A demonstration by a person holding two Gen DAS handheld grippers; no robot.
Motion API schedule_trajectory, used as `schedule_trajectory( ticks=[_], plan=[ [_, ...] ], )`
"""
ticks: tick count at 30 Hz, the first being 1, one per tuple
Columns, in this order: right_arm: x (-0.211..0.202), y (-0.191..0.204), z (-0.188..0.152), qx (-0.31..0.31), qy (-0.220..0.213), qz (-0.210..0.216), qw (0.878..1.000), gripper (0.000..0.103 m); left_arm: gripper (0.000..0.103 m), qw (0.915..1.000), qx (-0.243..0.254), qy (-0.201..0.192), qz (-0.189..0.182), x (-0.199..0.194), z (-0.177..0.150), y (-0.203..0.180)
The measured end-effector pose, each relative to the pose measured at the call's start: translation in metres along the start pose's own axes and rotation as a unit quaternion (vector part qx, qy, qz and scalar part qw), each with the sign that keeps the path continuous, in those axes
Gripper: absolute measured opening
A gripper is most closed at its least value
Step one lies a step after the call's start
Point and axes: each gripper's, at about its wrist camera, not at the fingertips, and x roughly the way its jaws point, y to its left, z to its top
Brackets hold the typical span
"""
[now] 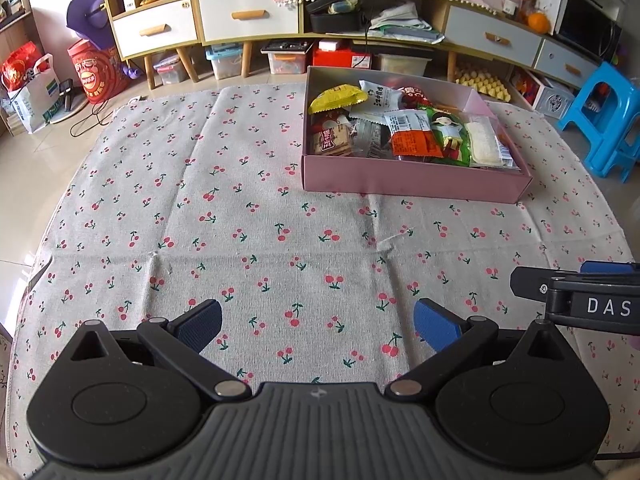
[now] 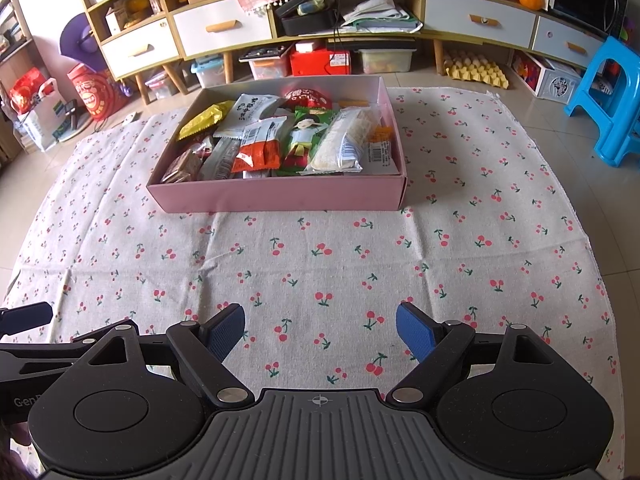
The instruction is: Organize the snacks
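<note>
A pink box stands on the cherry-print cloth, filled with several snack packets: a yellow one, an orange-red one, a green one with a cartoon girl, and a white rice cracker pack. My left gripper is open and empty, low over the cloth near its front edge. My right gripper is open and empty too, in front of the box. Each gripper shows at the edge of the other's view.
A long cabinet with drawers runs along the back, with storage bins and a red box beneath. A blue plastic stool stands at the right. Red bags sit on the floor at the left.
</note>
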Motion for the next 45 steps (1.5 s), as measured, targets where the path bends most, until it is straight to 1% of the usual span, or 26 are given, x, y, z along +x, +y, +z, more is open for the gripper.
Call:
schedule_trajectory(
  ticks=[33, 36, 42, 45],
  plan=[
    [0.0, 0.001, -0.001, -0.004, 0.001, 0.002, 1.0, 0.085, 0.102, 1.0, 0.002, -0.007, 0.003, -0.001, 0.002, 0.001],
    [-0.001, 0.001, -0.001, -0.005, -0.003, 0.004, 1.0, 0.085, 0.102, 0.9999, 0.002, -0.014, 0.001, -0.003, 0.002, 0.0],
    [-0.01, 0.005, 0.002, -0.019, -0.036, 0.011, 0.999, 0.085, 0.102, 0.9991, -0.002, -0.042, 0.003, -0.008, 0.004, 0.001],
    [-0.012, 0.005, 0.003, -0.015, -0.043, 0.019, 0.999, 0.085, 0.102, 0.9986, -0.005, -0.053, 0.005, -0.01, 0.005, 0.002]
  ],
)
